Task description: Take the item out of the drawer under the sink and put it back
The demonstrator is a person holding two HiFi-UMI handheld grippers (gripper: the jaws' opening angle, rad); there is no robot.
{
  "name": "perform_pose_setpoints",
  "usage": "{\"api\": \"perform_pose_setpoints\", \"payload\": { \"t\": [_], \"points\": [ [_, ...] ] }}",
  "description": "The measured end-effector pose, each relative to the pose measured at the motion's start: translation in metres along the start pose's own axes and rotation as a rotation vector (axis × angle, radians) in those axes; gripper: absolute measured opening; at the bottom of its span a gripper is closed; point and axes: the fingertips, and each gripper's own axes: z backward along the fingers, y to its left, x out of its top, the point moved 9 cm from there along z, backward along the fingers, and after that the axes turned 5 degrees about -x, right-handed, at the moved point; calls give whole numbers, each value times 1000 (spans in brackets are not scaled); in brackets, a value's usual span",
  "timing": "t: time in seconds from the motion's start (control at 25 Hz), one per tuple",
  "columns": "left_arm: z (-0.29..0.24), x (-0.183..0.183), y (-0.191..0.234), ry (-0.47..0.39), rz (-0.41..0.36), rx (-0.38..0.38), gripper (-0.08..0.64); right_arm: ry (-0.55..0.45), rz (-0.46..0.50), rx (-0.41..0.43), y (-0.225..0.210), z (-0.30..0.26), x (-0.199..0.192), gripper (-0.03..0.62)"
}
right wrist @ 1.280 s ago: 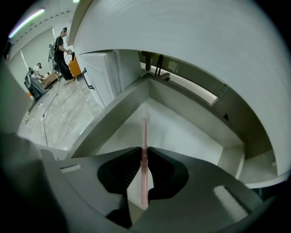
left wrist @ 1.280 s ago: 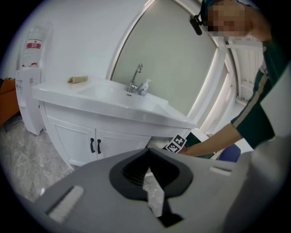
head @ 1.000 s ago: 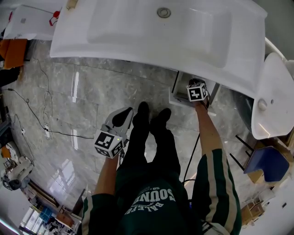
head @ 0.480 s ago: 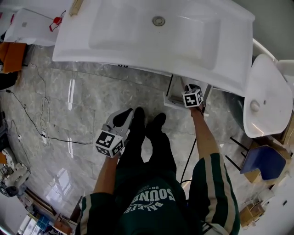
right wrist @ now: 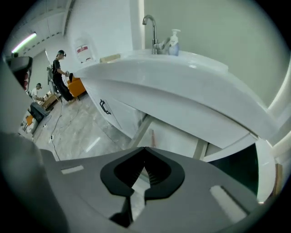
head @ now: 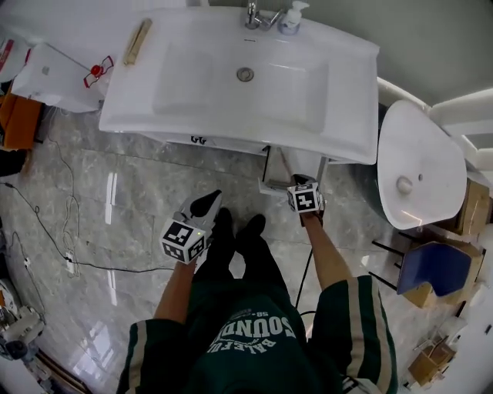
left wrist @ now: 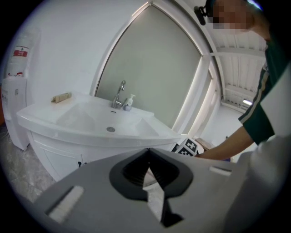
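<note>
The sink (head: 239, 85) runs across the top of the head view, with the faucet (head: 258, 15) and soap bottle (head: 291, 17) at its back edge. Under its right part the drawer (head: 281, 185) stands pulled out.

From above we see the right gripper (head: 304, 192) just at the drawer's front, its marker cube hiding the fingers. The left gripper (head: 206, 202) hangs well apart, above the marble floor (head: 115, 200) beside the person's shoes.

Only the gripper views show the fingers. In the left gripper view the left gripper (left wrist: 148, 152) has its fingers pressed together on nothing, pointing at the sink (left wrist: 91, 123) from the side. The right gripper's cube shows beyond them.

In the right gripper view the right gripper (right wrist: 144, 150) is likewise closed and empty, looking up under the basin into the drawer (right wrist: 177, 143). There a slim reddish item (right wrist: 152, 136) stands against the white inner wall, too small for us to tell what it is. The head view does not show it.
</note>
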Motion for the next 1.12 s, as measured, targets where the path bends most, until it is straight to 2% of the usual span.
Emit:
{"api": "perform_pose_setpoints", "payload": {
  "t": [0.2,0.4,0.56,0.84,1.12],
  "points": [
    [7,28,-15,-30,-27,-52,49,-100,-125,6,10,68,-2,2],
    [8,59,-21,-57,-97,-99,49,-240,-207,1,19,121,12,2],
    [11,90,-26,-89,-155,-116,49,-385,-220,6,25,164,39,2],
    [22,155,-28,-186,-272,-129,49,-682,-211,0,22,246,110,2],
    [42,186,-19,-240,-331,-113,49,-899,-174,-12,30,313,151,2]
  ]
}}
